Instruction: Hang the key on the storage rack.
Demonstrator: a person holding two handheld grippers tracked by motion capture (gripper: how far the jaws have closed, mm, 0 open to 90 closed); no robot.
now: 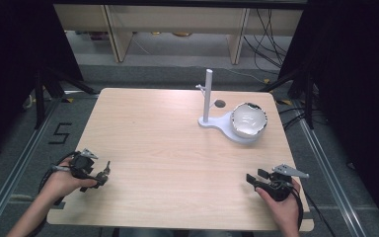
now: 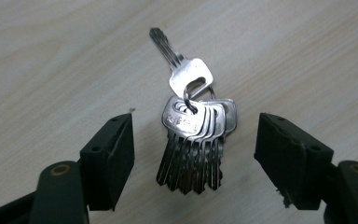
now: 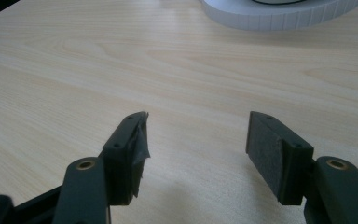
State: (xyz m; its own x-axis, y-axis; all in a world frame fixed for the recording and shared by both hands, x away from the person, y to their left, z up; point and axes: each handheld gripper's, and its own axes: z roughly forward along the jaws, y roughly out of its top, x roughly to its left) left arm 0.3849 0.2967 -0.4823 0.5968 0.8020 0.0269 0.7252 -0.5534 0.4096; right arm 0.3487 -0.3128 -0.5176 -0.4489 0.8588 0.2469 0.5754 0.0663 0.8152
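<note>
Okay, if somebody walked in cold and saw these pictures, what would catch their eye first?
Probably the bunch of keys, lying flat on the wooden table between the open jaws of the left claw. Next, the white stand with its upright post at the table's far right, a white bowl resting on its base.

Left hand-held gripper low at the near left, jaws apart, right hand-held gripper near right, jaws apart
</note>
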